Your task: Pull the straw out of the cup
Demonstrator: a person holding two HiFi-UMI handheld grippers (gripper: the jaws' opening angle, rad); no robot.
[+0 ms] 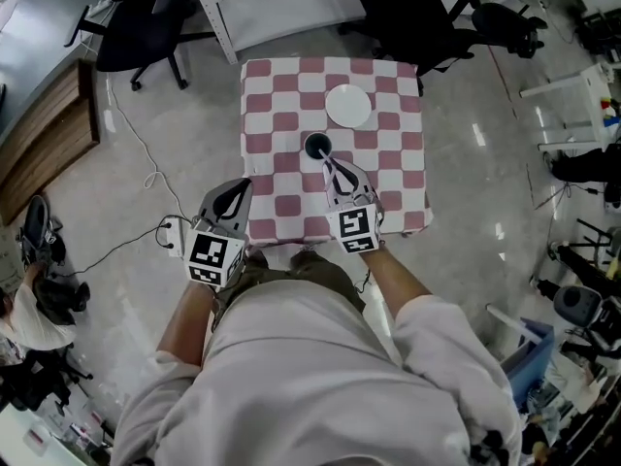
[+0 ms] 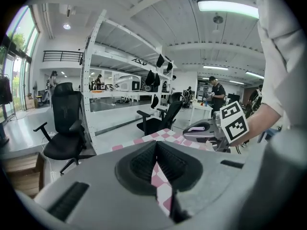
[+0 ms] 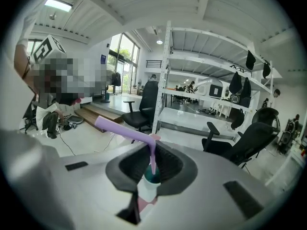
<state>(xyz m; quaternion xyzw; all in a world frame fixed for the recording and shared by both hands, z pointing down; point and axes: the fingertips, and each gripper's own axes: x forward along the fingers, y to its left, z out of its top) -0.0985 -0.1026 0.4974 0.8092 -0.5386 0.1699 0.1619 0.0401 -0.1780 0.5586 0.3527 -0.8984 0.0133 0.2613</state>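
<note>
Right gripper (image 3: 152, 151): jaws pinched on straw (image 3: 120, 130) stem, bent top pointing 10 o'clock.
Straw tip: over cup (image 3: 147, 189) mouth (inside or just clear, cannot tell).
Cup: on table (image 1: 281, 95), plate (image 1: 347, 105) at its 1 o'clock.
Left gripper (image 2: 156, 147): jaws nearly together, empty.
Status: extraction judged under way; full clearance left.

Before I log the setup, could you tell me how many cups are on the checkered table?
1. The white cup stands between the white plate and the right gripper, whose jaws grip its purple straw. None looks hidden.
</note>
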